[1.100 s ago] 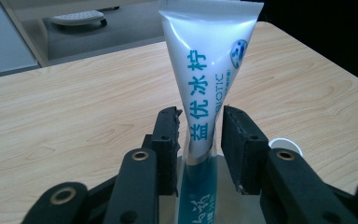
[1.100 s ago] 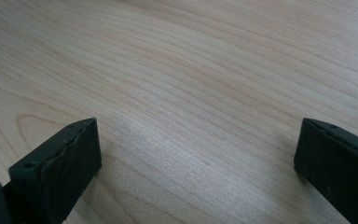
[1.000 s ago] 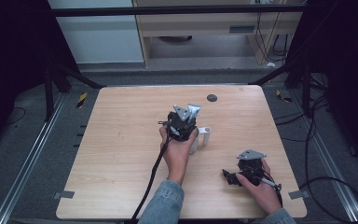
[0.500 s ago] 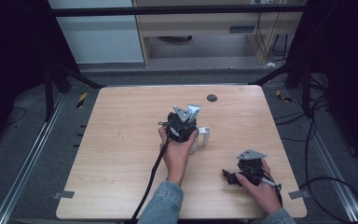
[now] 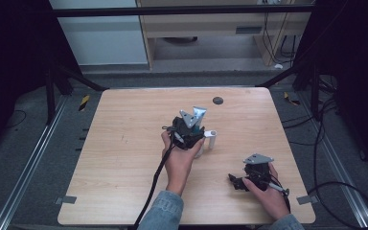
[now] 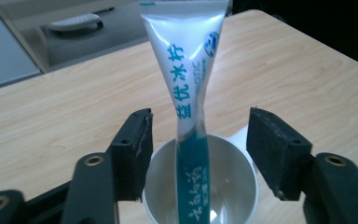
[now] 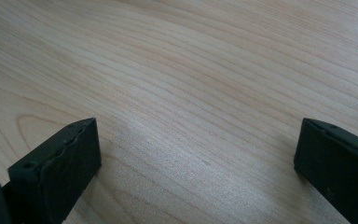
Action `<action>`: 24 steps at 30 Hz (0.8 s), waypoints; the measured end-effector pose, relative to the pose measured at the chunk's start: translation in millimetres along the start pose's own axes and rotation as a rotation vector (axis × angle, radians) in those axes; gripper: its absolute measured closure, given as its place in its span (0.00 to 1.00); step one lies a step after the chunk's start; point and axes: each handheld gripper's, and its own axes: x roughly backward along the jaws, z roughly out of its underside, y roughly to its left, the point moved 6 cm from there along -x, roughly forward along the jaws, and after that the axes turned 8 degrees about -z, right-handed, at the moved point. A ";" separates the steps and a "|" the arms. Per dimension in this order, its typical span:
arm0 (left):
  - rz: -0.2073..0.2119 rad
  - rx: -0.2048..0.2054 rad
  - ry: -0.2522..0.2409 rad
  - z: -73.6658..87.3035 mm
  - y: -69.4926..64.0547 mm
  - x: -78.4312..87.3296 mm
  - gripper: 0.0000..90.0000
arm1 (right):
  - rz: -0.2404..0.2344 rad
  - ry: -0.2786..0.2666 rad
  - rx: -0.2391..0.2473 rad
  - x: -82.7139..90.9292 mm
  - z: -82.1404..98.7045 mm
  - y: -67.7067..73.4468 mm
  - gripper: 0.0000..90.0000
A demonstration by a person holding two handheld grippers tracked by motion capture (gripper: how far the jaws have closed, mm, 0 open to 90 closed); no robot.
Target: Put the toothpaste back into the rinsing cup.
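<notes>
The left gripper (image 5: 195, 125) is held over the middle of the table by a left hand (image 5: 178, 154) on a forearm in a blue denim sleeve (image 5: 164, 212). Its black jaws have just been opening and are seen spread apart, their pads (image 6: 135, 149) pressing on nothing. The right gripper (image 5: 239, 181) is kept low near the table's right front by the right hand (image 5: 267, 190), its jaws set wide apart.

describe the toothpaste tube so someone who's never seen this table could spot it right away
Start at the wooden table and find the left gripper near its middle. Between its open jaws, which have just been opening, stands a white cup, and the tube rises out of it, flat crimped end up. It is the one tall thing there, white with teal print.
</notes>
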 end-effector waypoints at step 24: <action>0.087 -0.084 0.111 22.3 12.1 34.4 0.07 | 0.001 0.000 0.000 0.0 0.0 0.0 0.01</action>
